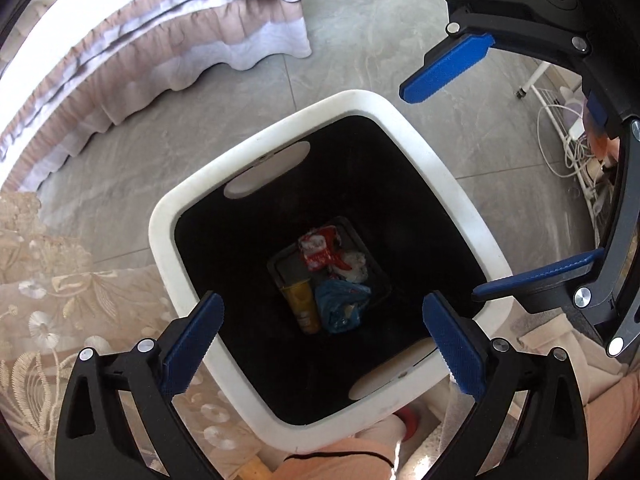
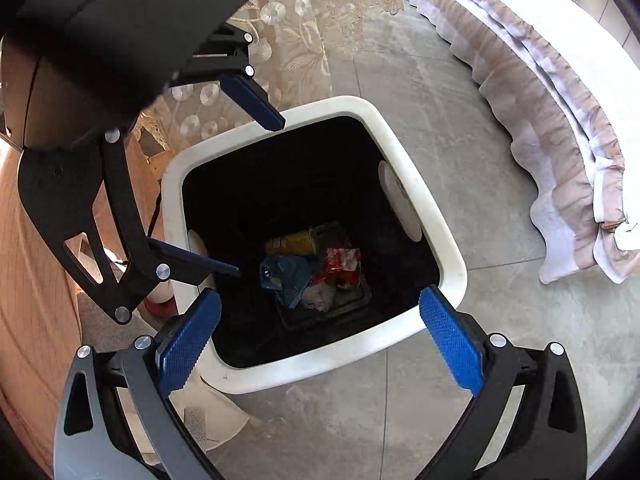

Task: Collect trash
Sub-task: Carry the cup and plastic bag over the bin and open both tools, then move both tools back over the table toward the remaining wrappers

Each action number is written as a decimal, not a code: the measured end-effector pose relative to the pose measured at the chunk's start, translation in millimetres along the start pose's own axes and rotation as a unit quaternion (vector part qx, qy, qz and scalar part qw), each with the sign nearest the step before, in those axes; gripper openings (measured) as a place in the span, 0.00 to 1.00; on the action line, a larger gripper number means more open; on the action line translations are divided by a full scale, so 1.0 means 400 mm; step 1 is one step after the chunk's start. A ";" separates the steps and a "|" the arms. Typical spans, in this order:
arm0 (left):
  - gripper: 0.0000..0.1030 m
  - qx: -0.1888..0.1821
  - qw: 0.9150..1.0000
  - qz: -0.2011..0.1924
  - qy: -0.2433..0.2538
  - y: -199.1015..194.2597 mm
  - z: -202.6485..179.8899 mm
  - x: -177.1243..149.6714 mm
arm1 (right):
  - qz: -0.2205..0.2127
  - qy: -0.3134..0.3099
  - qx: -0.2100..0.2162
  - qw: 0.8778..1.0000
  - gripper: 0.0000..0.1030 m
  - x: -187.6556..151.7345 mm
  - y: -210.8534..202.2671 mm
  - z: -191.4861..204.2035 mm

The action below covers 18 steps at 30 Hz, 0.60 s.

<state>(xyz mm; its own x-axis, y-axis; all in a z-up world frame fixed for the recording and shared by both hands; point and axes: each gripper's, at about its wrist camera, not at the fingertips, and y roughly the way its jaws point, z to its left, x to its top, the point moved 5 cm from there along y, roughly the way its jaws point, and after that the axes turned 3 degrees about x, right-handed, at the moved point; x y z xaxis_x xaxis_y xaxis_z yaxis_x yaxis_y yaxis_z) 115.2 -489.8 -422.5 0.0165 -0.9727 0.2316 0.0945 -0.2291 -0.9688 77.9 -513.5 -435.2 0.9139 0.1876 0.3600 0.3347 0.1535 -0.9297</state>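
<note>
A white-rimmed bin (image 1: 448, 176) with a black inside stands on the grey floor, also in the right wrist view (image 2: 436, 216). At its bottom lie a yellow can (image 1: 302, 302), a blue wrapper (image 1: 340, 306), a red wrapper (image 1: 320, 248) and a crumpled white piece (image 1: 354, 266); the same trash shows in the right wrist view (image 2: 292, 242). My left gripper (image 1: 322, 328) is open and empty above the bin's near edge. My right gripper (image 2: 320, 328) is open and empty above the bin; it also shows at the right of the left wrist view (image 1: 442, 194).
A bed with a frilled pink and white skirt (image 1: 168, 52) runs along the far left, and along the right in the right wrist view (image 2: 560, 128). An embroidered sheer curtain (image 1: 44, 288) hangs beside the bin. White cables and a rack (image 1: 572, 152) lie at the right.
</note>
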 end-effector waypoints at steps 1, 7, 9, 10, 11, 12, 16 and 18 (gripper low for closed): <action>0.95 0.003 1.000 -0.002 0.002 -0.006 -0.004 0.002 | -0.004 0.002 -0.001 1.000 0.96 0.002 -0.007 -0.001; 0.95 0.020 1.000 -0.021 0.001 -0.061 -0.009 0.008 | -0.029 0.009 -0.016 0.999 0.96 0.016 -0.074 0.005; 0.95 0.029 0.999 -0.033 -0.007 -0.089 -0.004 0.009 | -0.042 0.018 -0.017 0.999 0.96 0.023 -0.103 0.003; 0.95 0.030 0.999 -0.040 -0.011 -0.106 -0.003 0.008 | -0.049 0.022 -0.018 0.998 0.96 0.025 -0.121 0.005; 0.95 0.033 0.998 -0.050 -0.016 -0.127 -0.002 0.009 | -0.057 0.024 -0.021 0.998 0.96 0.029 -0.136 0.006; 0.95 0.037 0.997 -0.060 -0.021 -0.147 0.001 0.011 | -0.066 0.024 -0.027 0.997 0.96 0.033 -0.159 0.012; 0.95 0.070 0.992 -0.098 -0.038 -0.240 0.009 0.011 | -0.099 0.020 -0.041 0.994 0.96 0.055 -0.233 0.033; 0.95 0.092 0.988 -0.112 -0.049 -0.285 0.015 0.010 | -0.122 0.026 -0.042 0.991 0.96 0.068 -0.276 0.040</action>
<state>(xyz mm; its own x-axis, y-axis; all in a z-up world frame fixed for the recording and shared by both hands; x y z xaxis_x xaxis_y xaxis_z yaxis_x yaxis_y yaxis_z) 110.4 -467.3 -310.5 0.0692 -0.8878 0.4550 0.2852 -0.4194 -0.8618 62.4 -509.9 -321.6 0.8127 0.1046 0.5732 0.5638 0.1072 -0.8189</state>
